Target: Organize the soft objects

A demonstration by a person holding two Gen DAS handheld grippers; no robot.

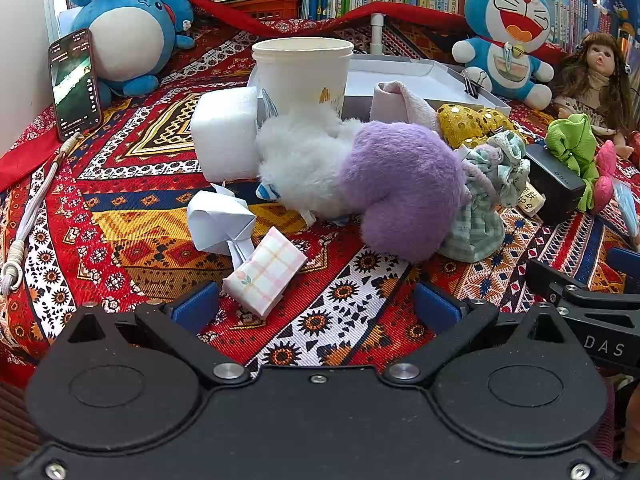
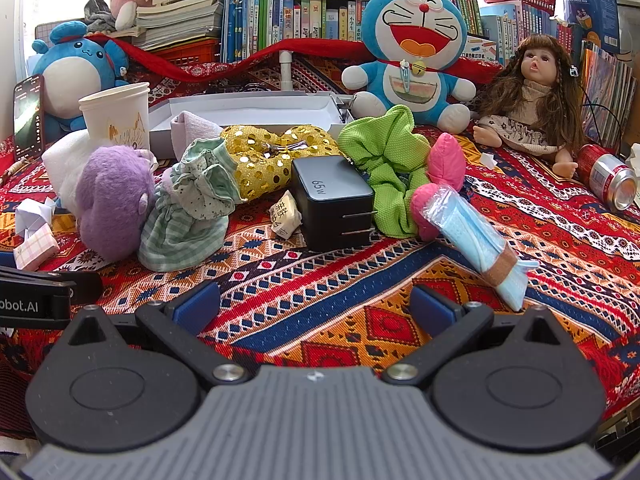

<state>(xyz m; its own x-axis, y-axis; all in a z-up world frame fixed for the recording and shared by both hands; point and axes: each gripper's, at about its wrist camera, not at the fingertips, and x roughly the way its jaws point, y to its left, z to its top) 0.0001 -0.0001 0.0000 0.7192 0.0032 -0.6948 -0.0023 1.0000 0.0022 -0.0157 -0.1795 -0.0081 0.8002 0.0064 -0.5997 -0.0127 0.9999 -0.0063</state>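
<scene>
Soft clutter on the patterned desk
Left gripper (image 1: 316,308) and right gripper (image 2: 316,306) fingers spread wide, holding nothing; purple plush (image 1: 404,196) lies mid-desk, green scrunchie (image 2: 384,156) far right of it

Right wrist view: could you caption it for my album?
Open tongs hover over patterned cloth before a black charger, green scrunchie and wrapped mask.

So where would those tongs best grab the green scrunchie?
Probably the raised fold at the top of the green scrunchie, coming down from above with the right tongs. That ruffle stands clear, while its lower part is hemmed in by the black charger and pink scrunchie.
</scene>
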